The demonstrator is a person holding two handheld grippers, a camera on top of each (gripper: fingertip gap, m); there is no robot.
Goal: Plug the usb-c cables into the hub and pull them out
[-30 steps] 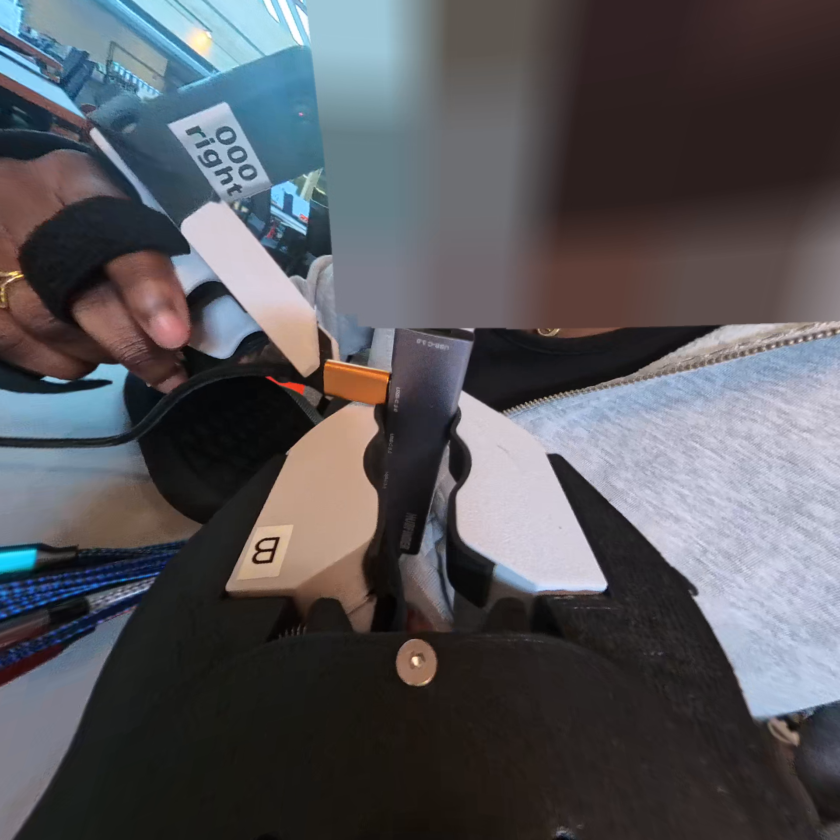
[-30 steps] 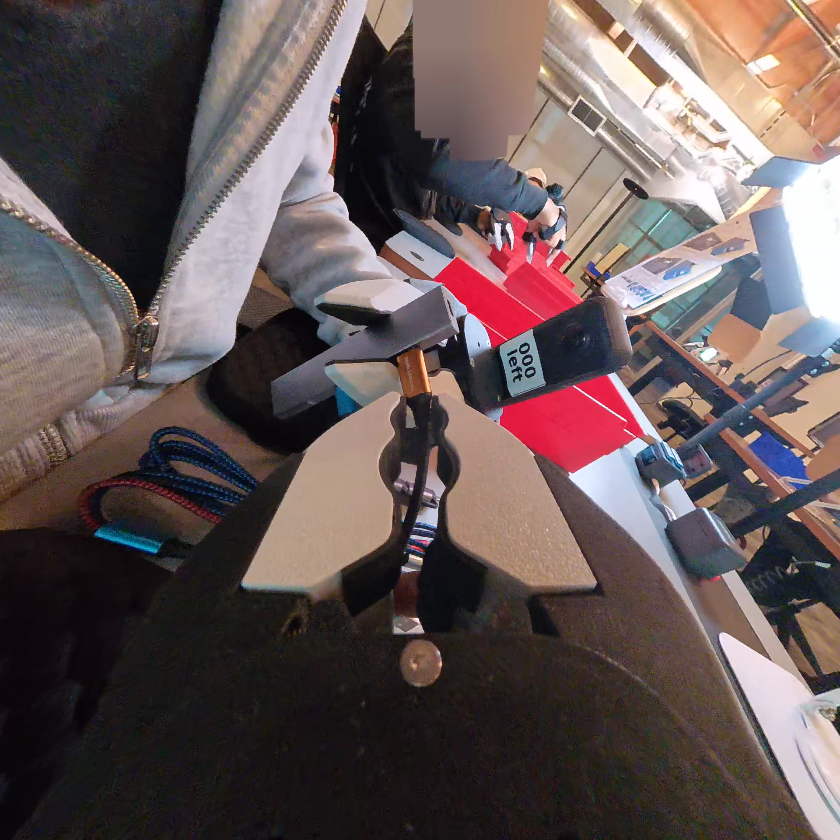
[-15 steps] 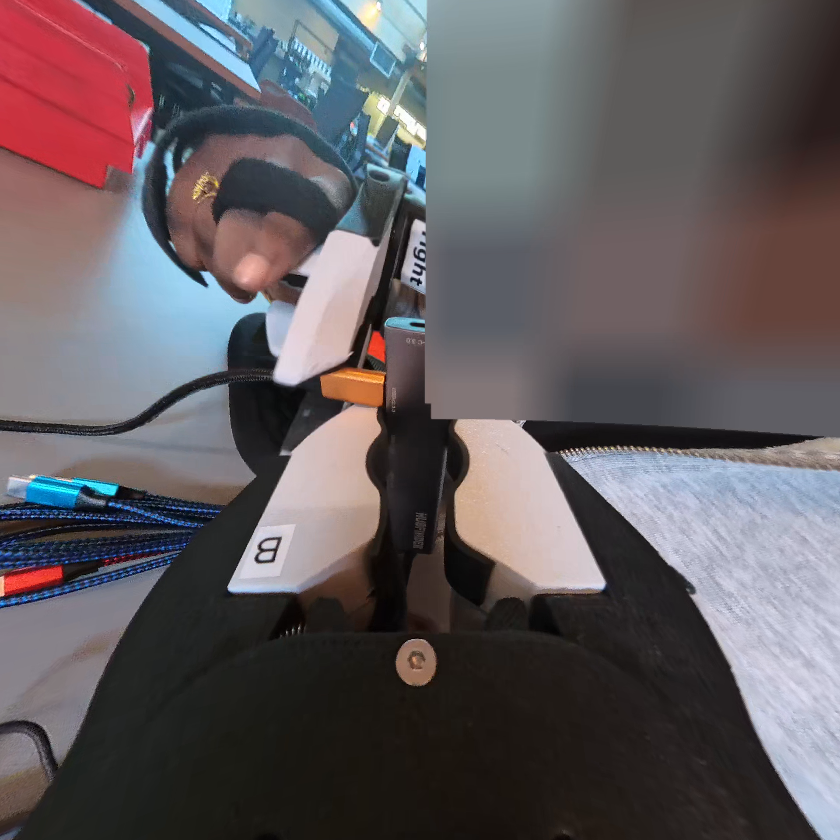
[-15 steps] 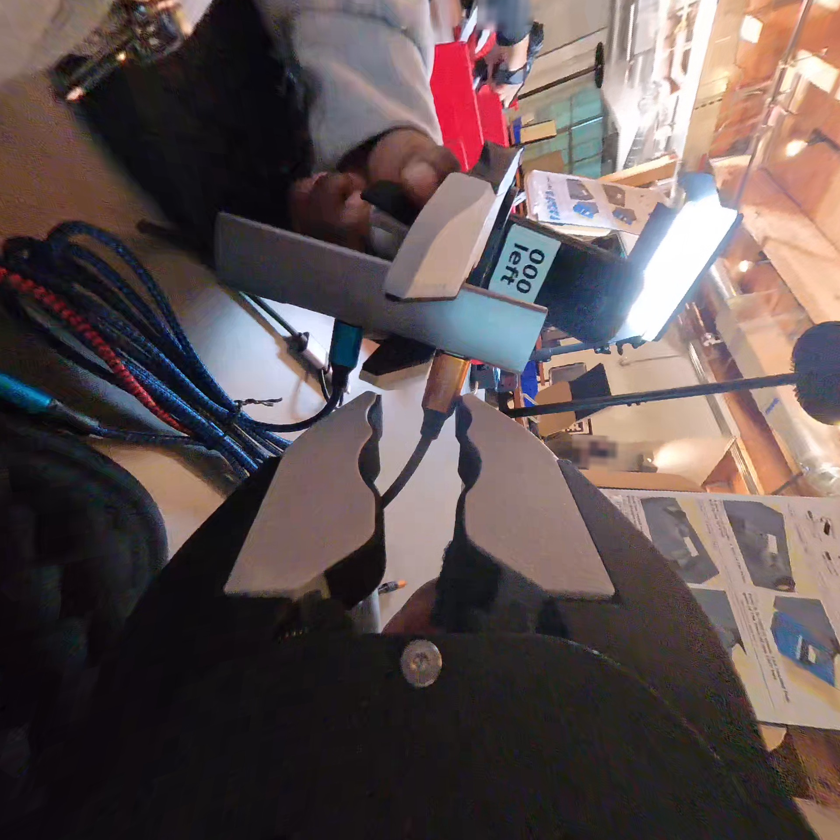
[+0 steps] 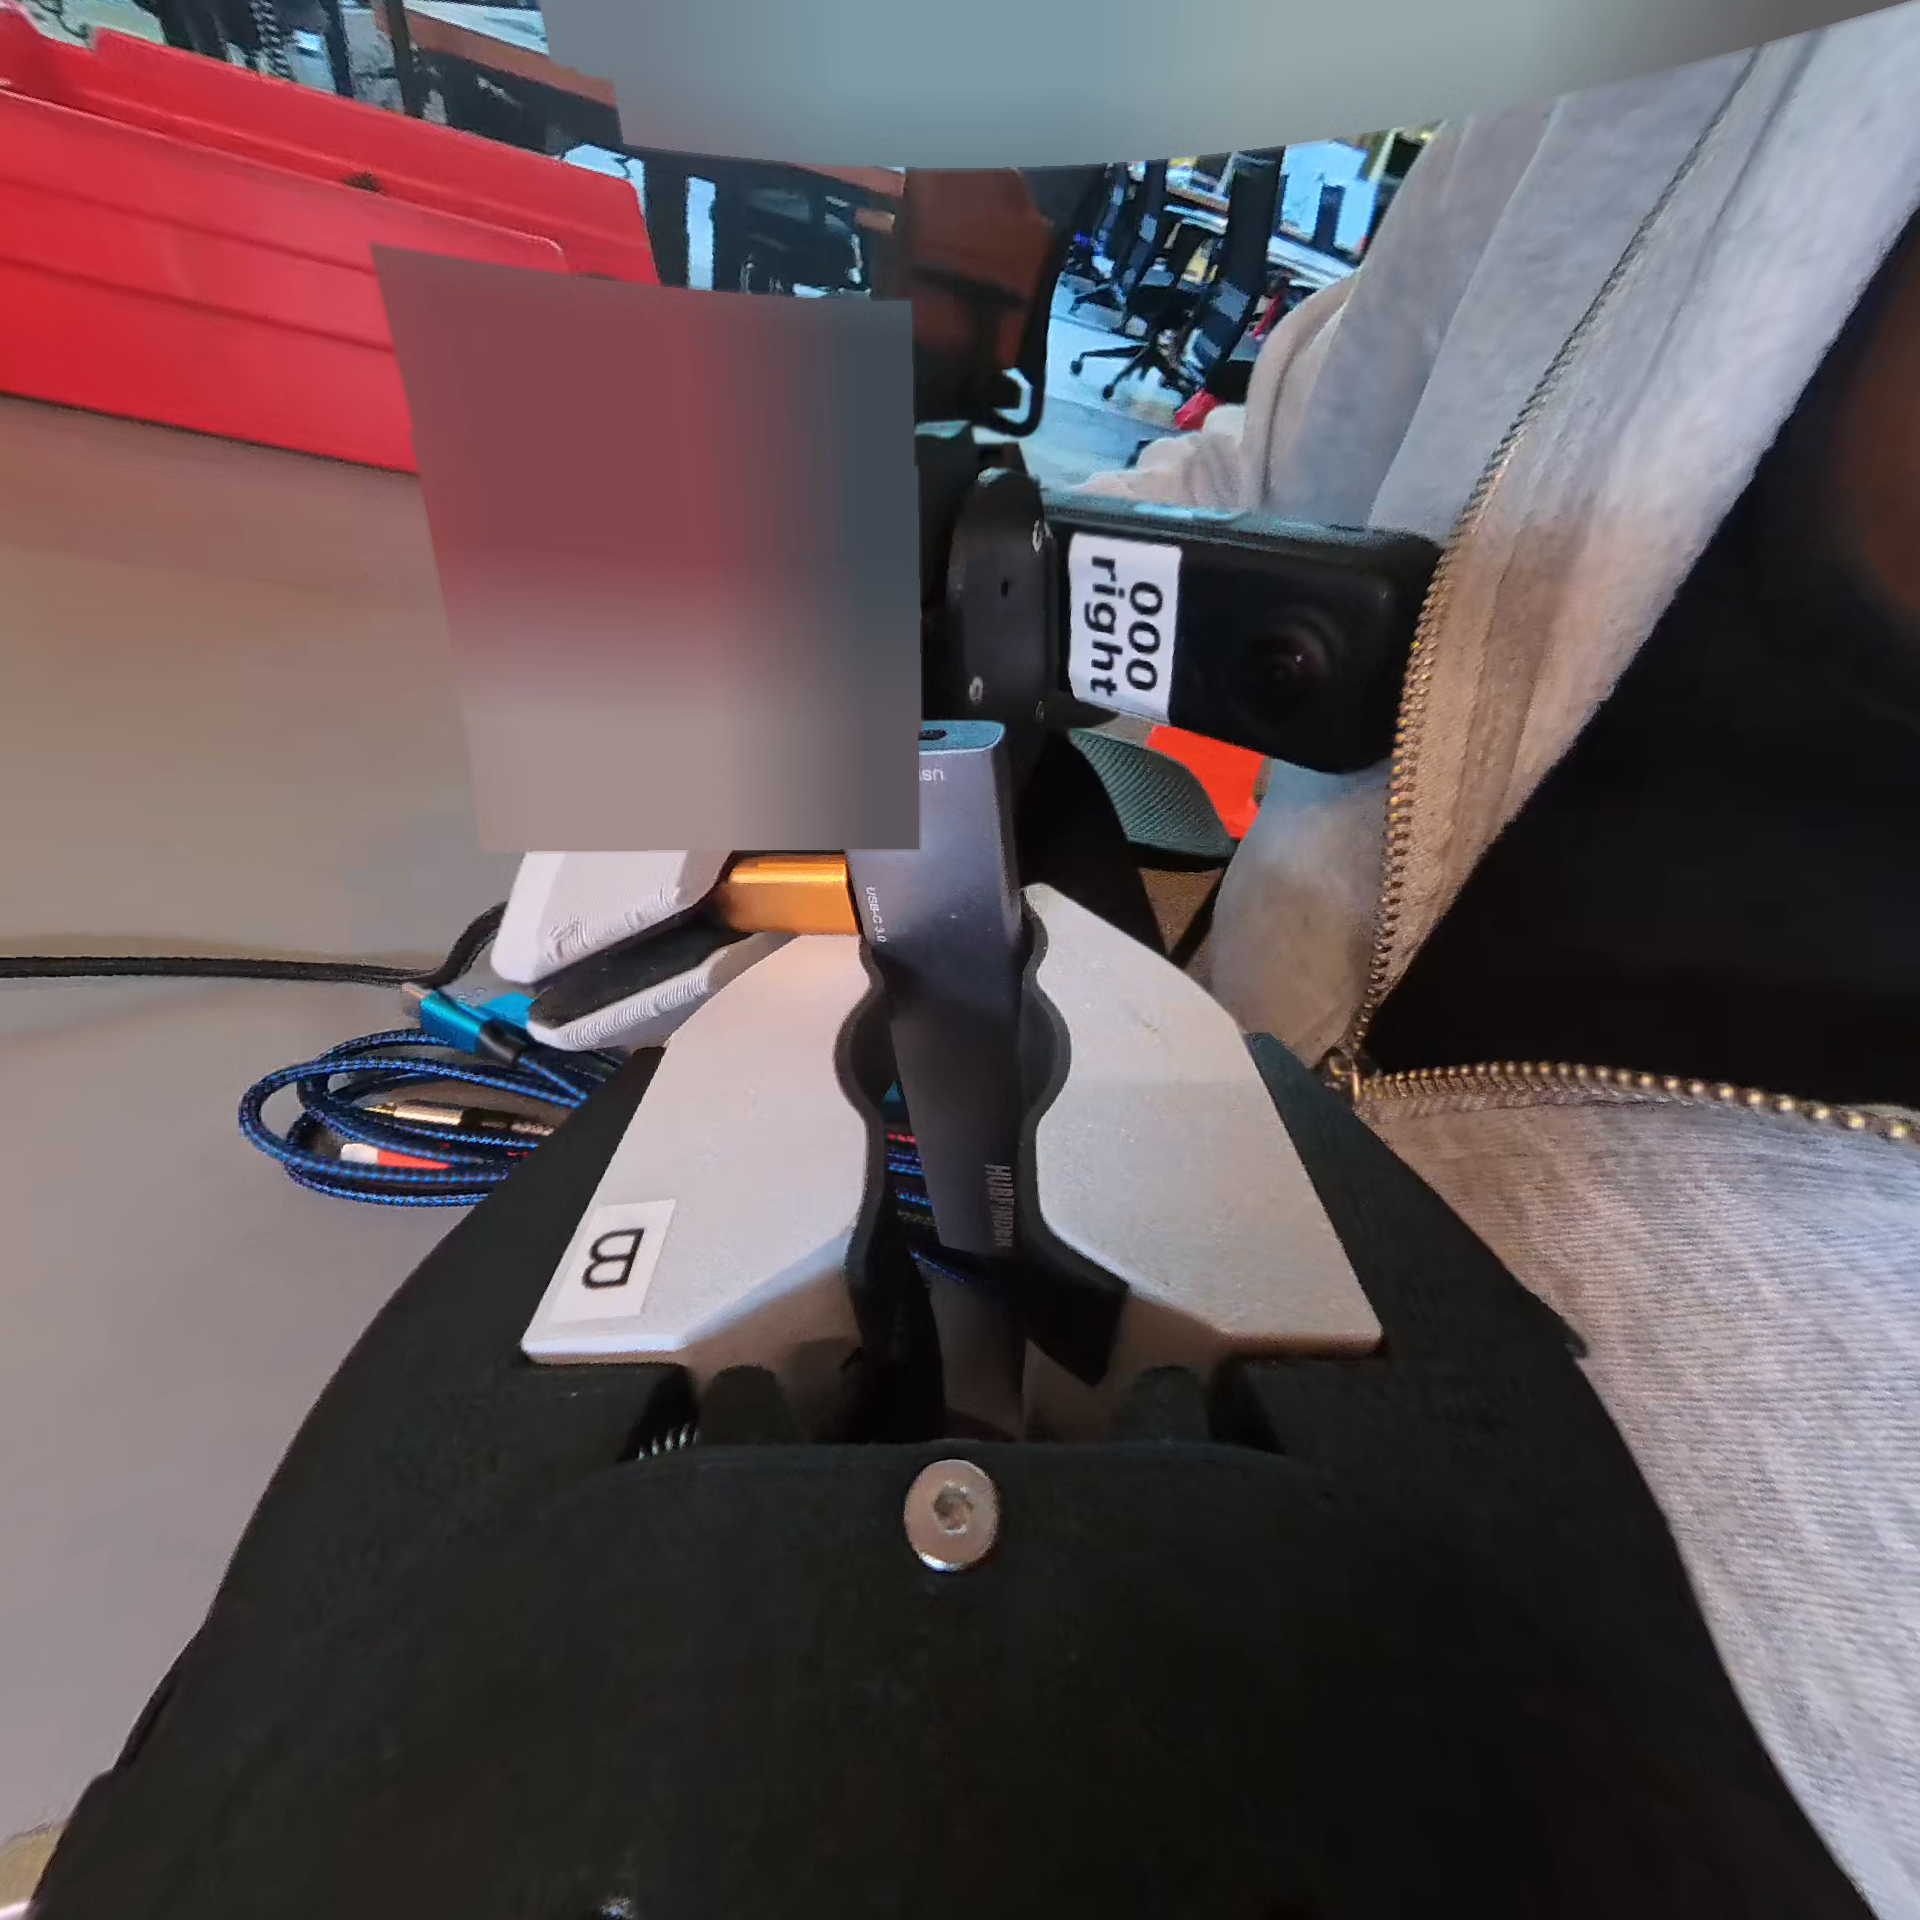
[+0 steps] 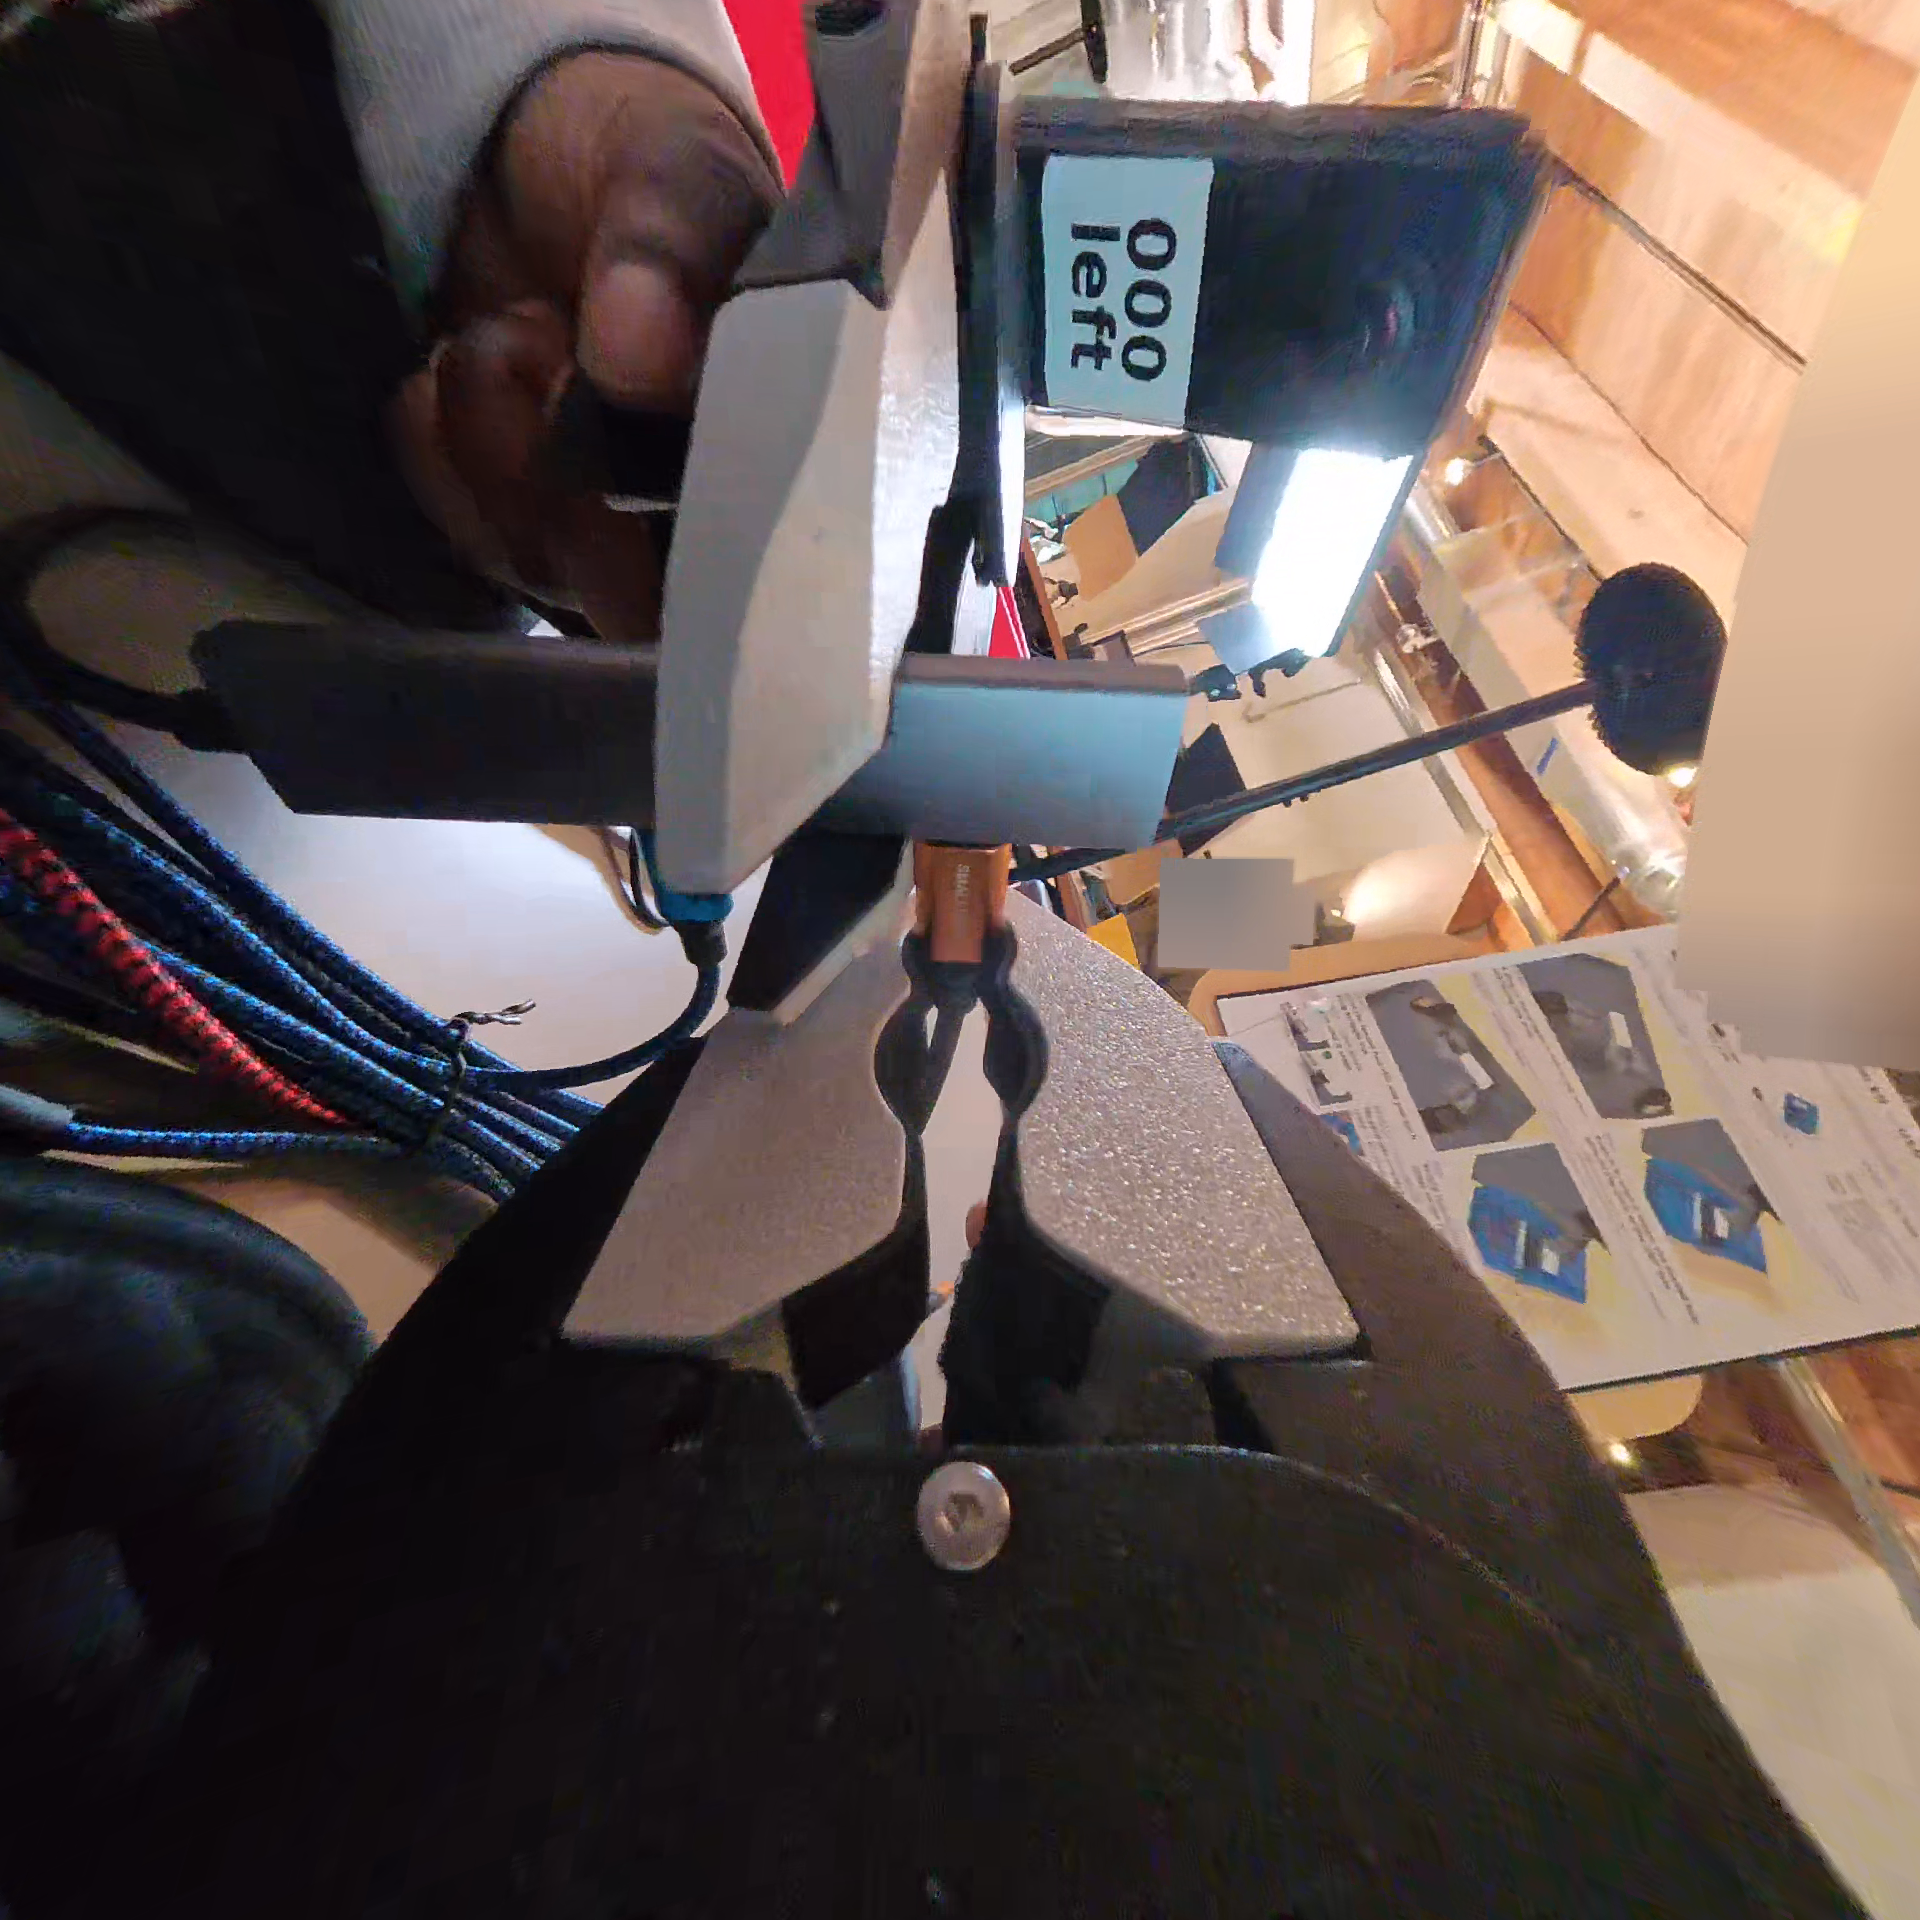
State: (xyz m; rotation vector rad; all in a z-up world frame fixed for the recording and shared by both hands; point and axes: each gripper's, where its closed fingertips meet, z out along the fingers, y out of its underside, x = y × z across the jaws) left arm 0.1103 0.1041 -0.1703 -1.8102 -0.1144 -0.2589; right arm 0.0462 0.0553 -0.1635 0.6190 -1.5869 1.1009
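My left gripper (image 5: 945, 961) is shut on the grey hub (image 5: 961, 831) and holds it upright above the table. An orange usb-c plug (image 5: 790, 894) sits in the hub's left side. In the right wrist view my right gripper (image 6: 951, 940) is shut on that orange plug (image 6: 956, 894), just below the hub (image 6: 1029, 748). The right gripper's white fingers (image 5: 603, 914) show to the left of the hub in the left wrist view. A finger (image 6: 790, 582) of the left gripper covers part of the hub in the right wrist view.
A blue usb-c plug (image 5: 468, 1013) and a coil of blue and red braided cables (image 5: 416, 1132) lie on the table (image 5: 208, 727) under the grippers. Red boxes (image 5: 208, 260) stand at the back left. A printed sheet (image 6: 1558, 1143) lies to the right. The person's grey jacket (image 5: 1662, 1351) is close on the right. One gripper's finger ends stand about 7 centimetres off the other's.
The right gripper's fingers had parted around the orange plug's cable half a second ago and have now shut on the plug. Both grippers turned; the left one kept hold of the hub.
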